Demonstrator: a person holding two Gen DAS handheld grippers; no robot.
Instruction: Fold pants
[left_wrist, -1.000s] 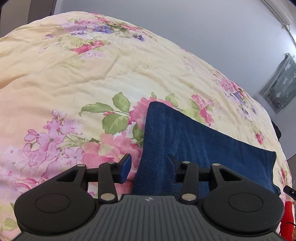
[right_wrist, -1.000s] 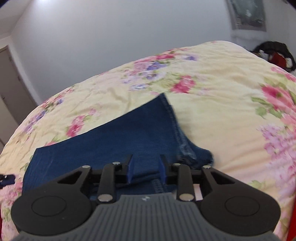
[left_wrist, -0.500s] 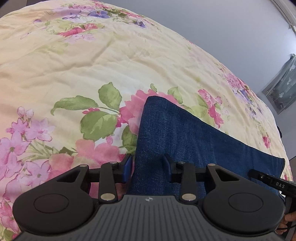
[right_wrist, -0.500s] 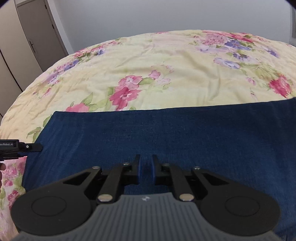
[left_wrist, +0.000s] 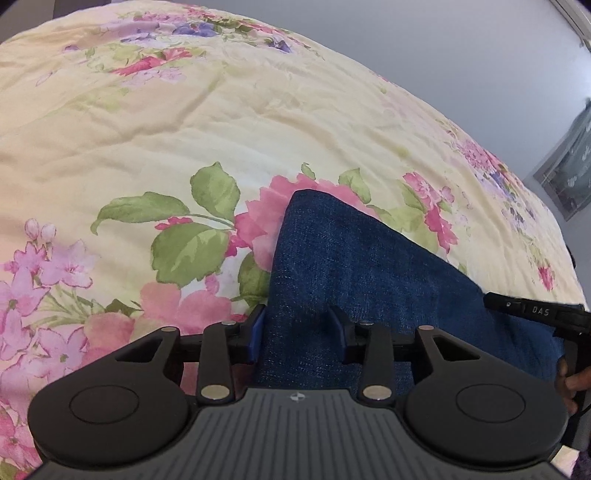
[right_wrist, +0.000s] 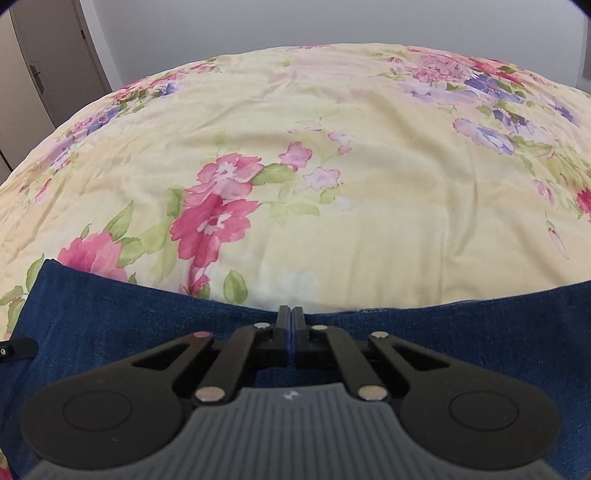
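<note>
Folded jeans (left_wrist: 369, 280) lay flat on floral quilt (left_wrist: 221, 122); L gripper (left_wrist: 297, 328) fingers apart over jeans' corner; R gripper (right_wrist: 291, 332) fingers together at jeans' far edge, grip on cloth unclear.

The pants (left_wrist: 369, 288) are dark blue denim, a matt, finely flecked weave, lying low in both frames. Beneath them the bedspread (left_wrist: 221, 122) is soft, lightly crinkled cloth, pale yellow with printed flowers, without sheen. The left gripper (left_wrist: 297, 328) and right gripper (right_wrist: 290, 332) look like matt black plastic with small shiny metal pins and ribbed grey housings along the bottom edge.
</note>
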